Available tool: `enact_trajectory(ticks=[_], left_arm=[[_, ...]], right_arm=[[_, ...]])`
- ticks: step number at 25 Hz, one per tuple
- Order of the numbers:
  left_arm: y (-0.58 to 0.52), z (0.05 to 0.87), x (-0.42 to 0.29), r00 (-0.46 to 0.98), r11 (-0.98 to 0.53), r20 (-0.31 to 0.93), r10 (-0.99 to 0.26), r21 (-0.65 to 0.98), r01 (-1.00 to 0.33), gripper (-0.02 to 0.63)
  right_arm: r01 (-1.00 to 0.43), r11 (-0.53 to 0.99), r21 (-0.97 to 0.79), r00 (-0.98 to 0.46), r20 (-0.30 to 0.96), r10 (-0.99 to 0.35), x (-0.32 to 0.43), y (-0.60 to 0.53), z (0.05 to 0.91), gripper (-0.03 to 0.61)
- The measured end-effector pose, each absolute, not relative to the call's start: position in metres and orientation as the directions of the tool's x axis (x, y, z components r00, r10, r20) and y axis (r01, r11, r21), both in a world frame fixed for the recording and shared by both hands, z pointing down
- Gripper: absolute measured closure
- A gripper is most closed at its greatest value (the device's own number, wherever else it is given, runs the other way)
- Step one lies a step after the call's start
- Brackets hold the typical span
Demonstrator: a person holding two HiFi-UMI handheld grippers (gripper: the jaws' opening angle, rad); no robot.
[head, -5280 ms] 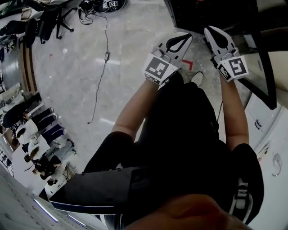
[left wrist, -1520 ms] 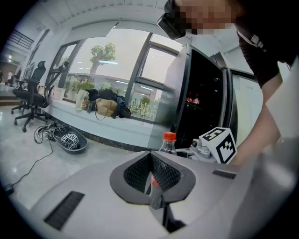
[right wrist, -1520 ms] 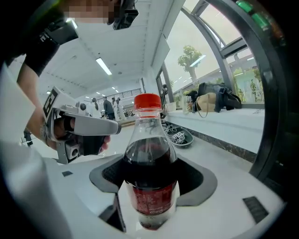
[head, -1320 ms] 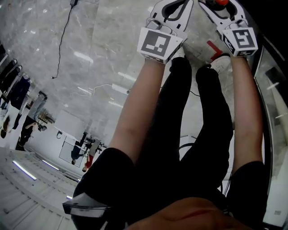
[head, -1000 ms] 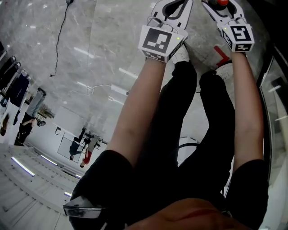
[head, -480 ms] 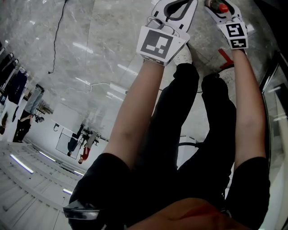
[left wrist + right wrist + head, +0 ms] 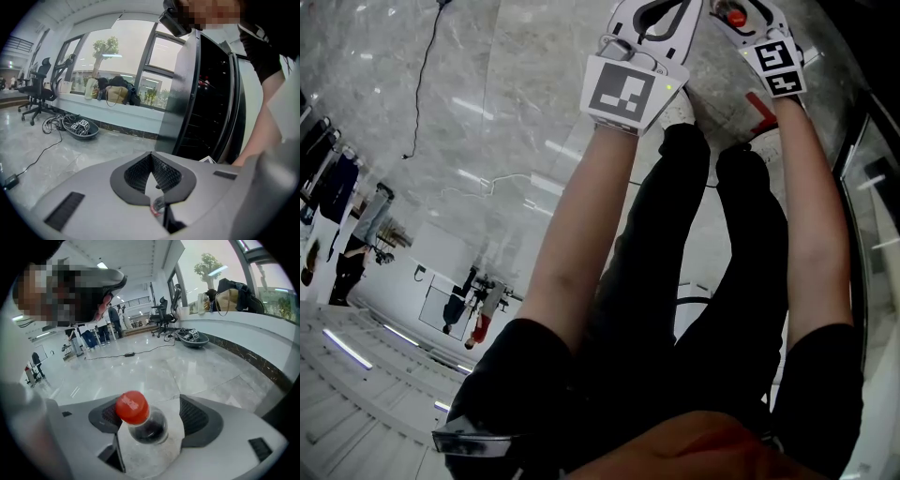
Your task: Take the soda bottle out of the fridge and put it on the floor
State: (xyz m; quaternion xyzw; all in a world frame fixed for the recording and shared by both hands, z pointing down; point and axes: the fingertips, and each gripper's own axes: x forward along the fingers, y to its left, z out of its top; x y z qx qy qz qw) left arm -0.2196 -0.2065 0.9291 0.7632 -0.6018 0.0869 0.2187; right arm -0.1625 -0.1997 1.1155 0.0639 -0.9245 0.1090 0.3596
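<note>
Right gripper (image 7: 152, 401) open around bottle (image 7: 140, 420): red cap close to the 9 o'clock pad, gap toward the 3 o'clock pad, floor (image 7: 187, 366) beneath. Left gripper (image 7: 151, 154) closed, tips meeting, fridge (image 7: 206, 93) at 2 o'clock.

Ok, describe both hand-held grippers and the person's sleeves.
The left hand-held gripper and right hand-held gripper have light grey, wedge-shaped bodies with dark ribbed pads inside the jaws. Each carries a cube of black-and-white square markers. The person wears black short sleeves.
</note>
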Motion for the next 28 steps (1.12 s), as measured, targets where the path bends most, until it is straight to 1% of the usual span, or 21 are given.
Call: enact_trajectory(ticks=[5,8,12,16,18,19,20,22,24,25,28], left_arm=[[-0.215,0.870,-0.214,0.270,-0.208,0.359,-0.894,0.201,-0.957,0.615],[-0.214,0.835,-0.217,0.260,-0.202,0.344,-0.902,0.195,-0.960,0.615],[-0.209,0.759,-0.210,0.245,-0.208,0.275,-0.930,0.156,-0.966,0.615],[-0.191,0.673,-0.186,0.274,-0.235,0.228,-0.935,0.185,-0.954,0.615],[-0.178,0.635,-0.174,0.305,-0.263,0.216,-0.928,0.201,-0.944,0.615],[-0.162,0.627,-0.178,0.326,-0.281,0.217,-0.920,0.212,-0.936,0.615],[-0.136,0.630,-0.193,0.351,-0.301,0.224,-0.909,0.230,-0.925,0.615],[-0.070,0.645,-0.235,0.405,-0.334,0.238,-0.883,0.287,-0.898,0.615],[-0.032,0.637,-0.252,0.446,-0.370,0.223,-0.867,0.311,-0.875,0.615],[-0.028,0.623,-0.247,0.465,-0.398,0.205,-0.861,0.296,-0.868,0.615],[-0.032,0.566,-0.220,0.515,-0.469,0.159,-0.842,0.256,-0.845,0.615]], right_arm=[[-0.193,0.970,-0.151,-0.745,0.666,-0.045,-0.161,-0.204,1.060,0.256],[-0.191,0.971,-0.147,-0.776,0.628,-0.058,-0.167,-0.208,1.008,0.256],[-0.242,0.955,-0.170,-0.841,0.528,-0.119,-0.156,-0.209,0.902,0.258],[-0.288,0.930,-0.229,-0.898,0.401,-0.179,-0.130,-0.204,0.774,0.265],[-0.273,0.928,-0.255,-0.924,0.339,-0.179,-0.121,-0.192,0.717,0.297],[-0.263,0.928,-0.265,-0.933,0.313,-0.175,-0.127,-0.174,0.699,0.326],[-0.254,0.927,-0.275,-0.941,0.290,-0.172,-0.144,-0.145,0.691,0.365],[-0.240,0.926,-0.292,-0.952,0.256,-0.166,-0.189,-0.074,0.685,0.477],[-0.226,0.928,-0.295,-0.961,0.226,-0.162,-0.208,-0.031,0.661,0.557],[-0.221,0.930,-0.293,-0.965,0.204,-0.165,-0.204,-0.025,0.640,0.566],[-0.245,0.927,-0.283,-0.967,0.142,-0.212,-0.176,-0.033,0.567,0.566]])
